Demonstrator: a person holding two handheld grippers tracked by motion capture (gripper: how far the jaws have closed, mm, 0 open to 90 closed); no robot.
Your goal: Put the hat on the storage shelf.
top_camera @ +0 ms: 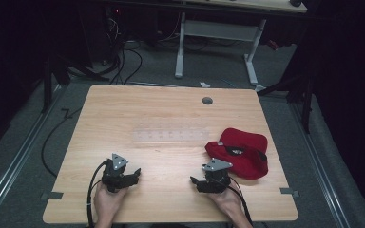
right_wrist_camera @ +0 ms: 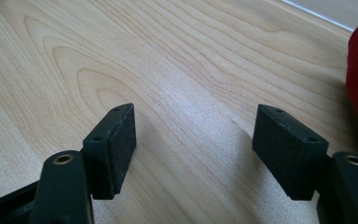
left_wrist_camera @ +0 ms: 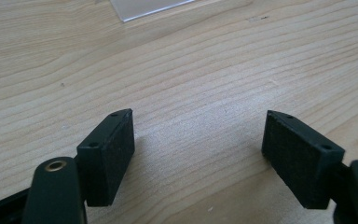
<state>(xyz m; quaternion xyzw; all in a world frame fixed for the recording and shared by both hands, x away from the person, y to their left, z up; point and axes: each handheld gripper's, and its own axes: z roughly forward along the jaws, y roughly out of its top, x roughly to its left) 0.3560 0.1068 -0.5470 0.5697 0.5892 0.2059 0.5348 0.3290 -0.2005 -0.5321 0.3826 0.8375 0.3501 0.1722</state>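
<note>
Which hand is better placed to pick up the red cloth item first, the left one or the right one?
Probably the right. The right gripper rests open on the table close beside the red cloth item, whose edge also appears in its own view. The left gripper, also open, sits farther away across bare wood.
</note>
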